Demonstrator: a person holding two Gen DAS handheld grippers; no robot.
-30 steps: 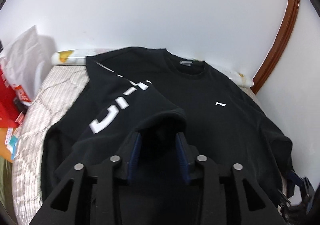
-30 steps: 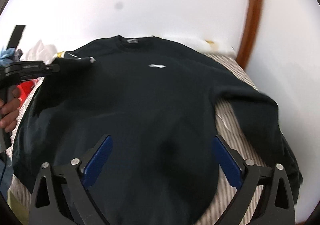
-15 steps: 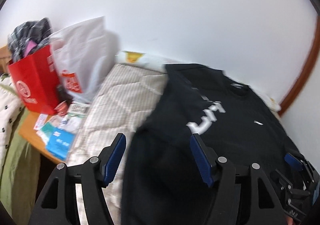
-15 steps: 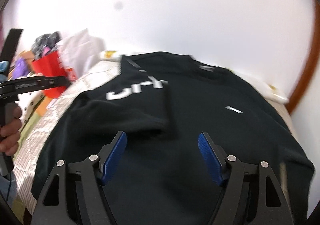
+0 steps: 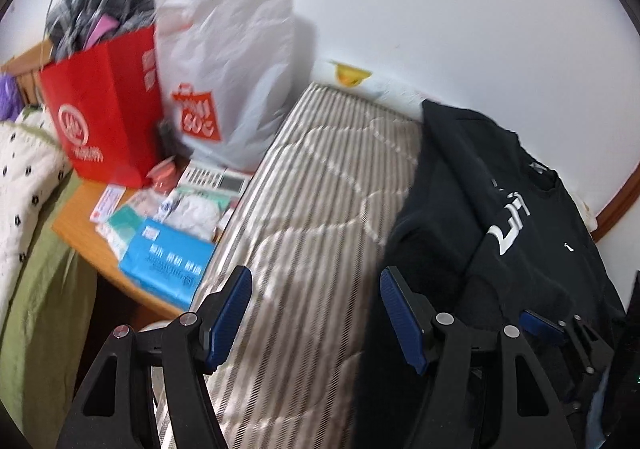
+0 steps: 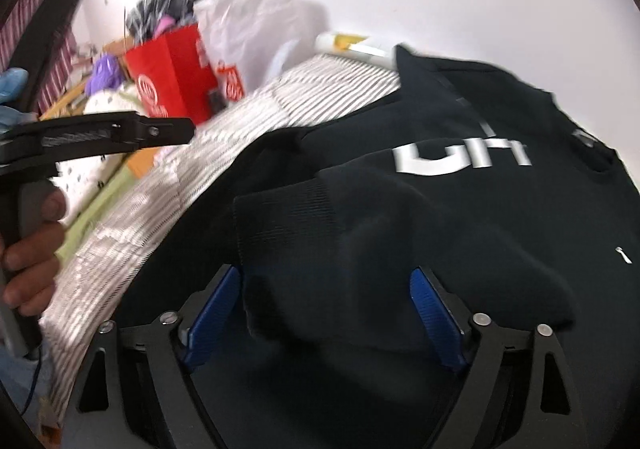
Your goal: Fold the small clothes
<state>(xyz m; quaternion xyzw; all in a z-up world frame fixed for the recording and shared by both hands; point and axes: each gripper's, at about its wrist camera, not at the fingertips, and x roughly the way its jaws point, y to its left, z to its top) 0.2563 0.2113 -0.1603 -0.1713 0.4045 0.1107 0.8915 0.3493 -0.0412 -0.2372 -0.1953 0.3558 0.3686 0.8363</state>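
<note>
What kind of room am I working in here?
Most likely a bedroom: the black sweatshirt lies on a striped quilted mattress, and beside it a cluttered wooden bedside table holds a red bag stuffed with clothes.

- sweatshirt [image 6: 460, 233]: matt black knit cloth, ribbed cuff [image 6: 288, 213], smooth white print
- mattress [image 5: 320, 209]: striped quilted cloth, under sweatshirt
- red bag [image 5: 104, 109]: smooth paper, left of mattress
- white bag [image 5: 236, 61]: crinkly plastic, beside red bag
- left gripper [image 5: 316, 313]: matt black plastic, ridged blue pads [image 5: 232, 309], metal screws
- bedside table [image 5: 76, 217]: smooth wood
</note>
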